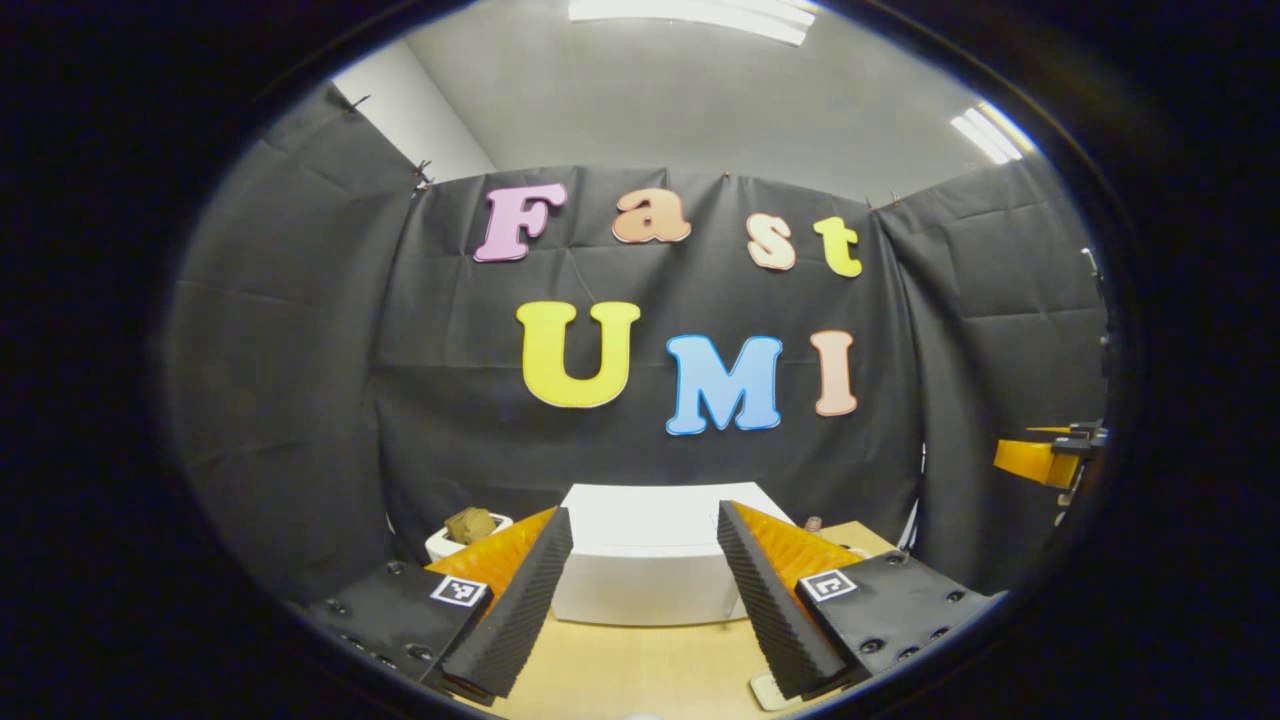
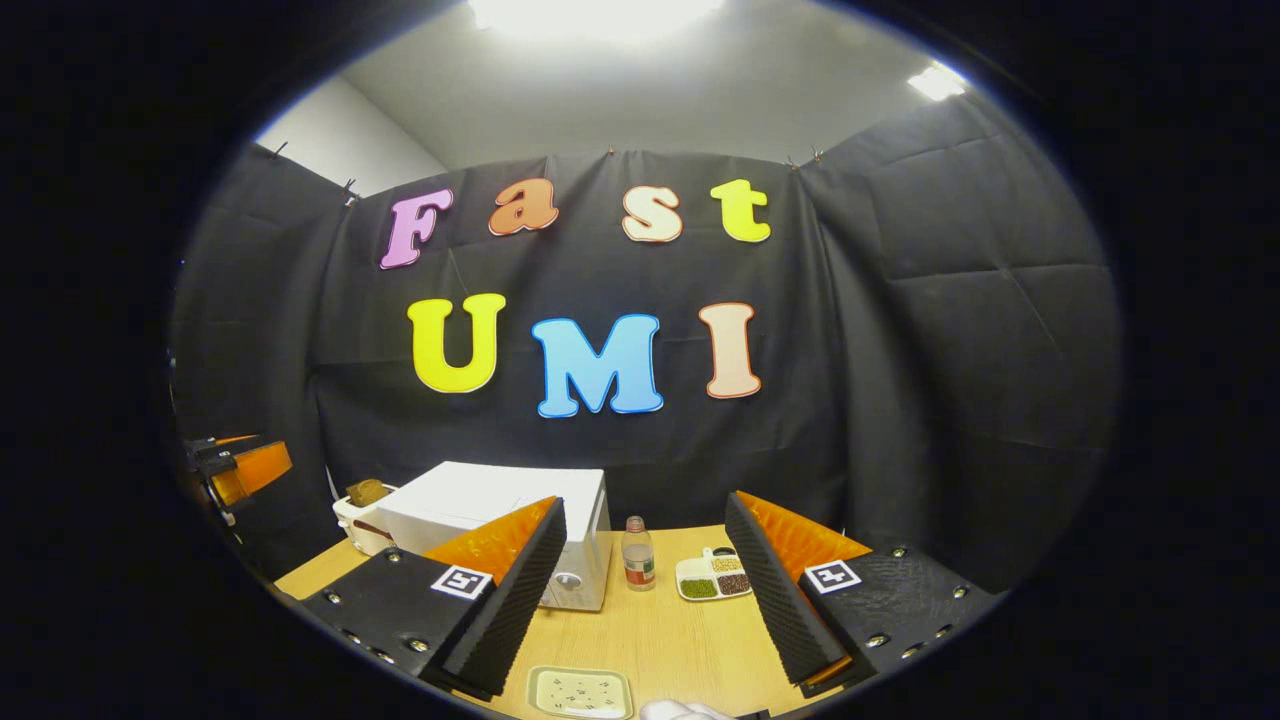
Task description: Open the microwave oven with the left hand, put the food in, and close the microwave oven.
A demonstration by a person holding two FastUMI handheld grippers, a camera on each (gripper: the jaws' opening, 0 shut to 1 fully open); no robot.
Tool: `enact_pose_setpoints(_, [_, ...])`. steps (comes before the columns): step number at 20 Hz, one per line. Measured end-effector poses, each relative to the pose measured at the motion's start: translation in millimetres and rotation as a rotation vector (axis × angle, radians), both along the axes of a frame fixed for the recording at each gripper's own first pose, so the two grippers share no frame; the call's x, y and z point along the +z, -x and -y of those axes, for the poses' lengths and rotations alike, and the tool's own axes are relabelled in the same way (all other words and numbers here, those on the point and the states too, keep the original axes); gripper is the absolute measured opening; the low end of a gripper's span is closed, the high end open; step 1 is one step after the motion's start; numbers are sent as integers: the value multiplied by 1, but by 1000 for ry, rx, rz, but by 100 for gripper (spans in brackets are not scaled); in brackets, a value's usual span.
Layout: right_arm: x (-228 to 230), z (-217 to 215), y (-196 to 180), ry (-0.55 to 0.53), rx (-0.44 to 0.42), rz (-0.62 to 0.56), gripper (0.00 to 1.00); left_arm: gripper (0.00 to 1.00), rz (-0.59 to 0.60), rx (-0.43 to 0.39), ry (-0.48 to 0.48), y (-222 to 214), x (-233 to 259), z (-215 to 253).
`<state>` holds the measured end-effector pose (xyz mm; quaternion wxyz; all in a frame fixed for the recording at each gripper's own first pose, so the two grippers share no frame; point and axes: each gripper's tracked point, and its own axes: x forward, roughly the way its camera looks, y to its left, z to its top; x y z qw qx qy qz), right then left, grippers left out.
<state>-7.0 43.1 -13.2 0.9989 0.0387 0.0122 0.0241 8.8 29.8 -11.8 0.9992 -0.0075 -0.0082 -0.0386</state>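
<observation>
The microwave (image 2: 500, 535) front is partly hidden by the right tongs' finger (image 2: 505, 610); the plate (image 2: 580, 692) is cut off below.

Bare wooden table (image 2: 660, 630) open before the white microwave oven (image 2: 500, 520). Flanking obstacles: white bowl of brown food (image 2: 365, 515) on one side; small bottle (image 2: 637, 553) and compartment dish (image 2: 713, 577) on the other; tray (image 2: 580, 692) nearest.

The table (image 2: 650, 630) is seen to be pale wood, smooth and a little shiny. The microwave oven (image 2: 480, 510) looks like smooth white plastic or painted metal. The bottle (image 2: 637, 560) is clear, shiny plastic. Ribbed, bumpy pads (image 2: 515, 595) are seen on the right gripper (image 2: 640, 600).
</observation>
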Motion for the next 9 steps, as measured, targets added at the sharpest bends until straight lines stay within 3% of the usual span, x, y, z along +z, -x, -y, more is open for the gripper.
enact_pose_setpoints(9, [4,-2,6,10,5,16,98,100,1,0,-9,8,3,1])
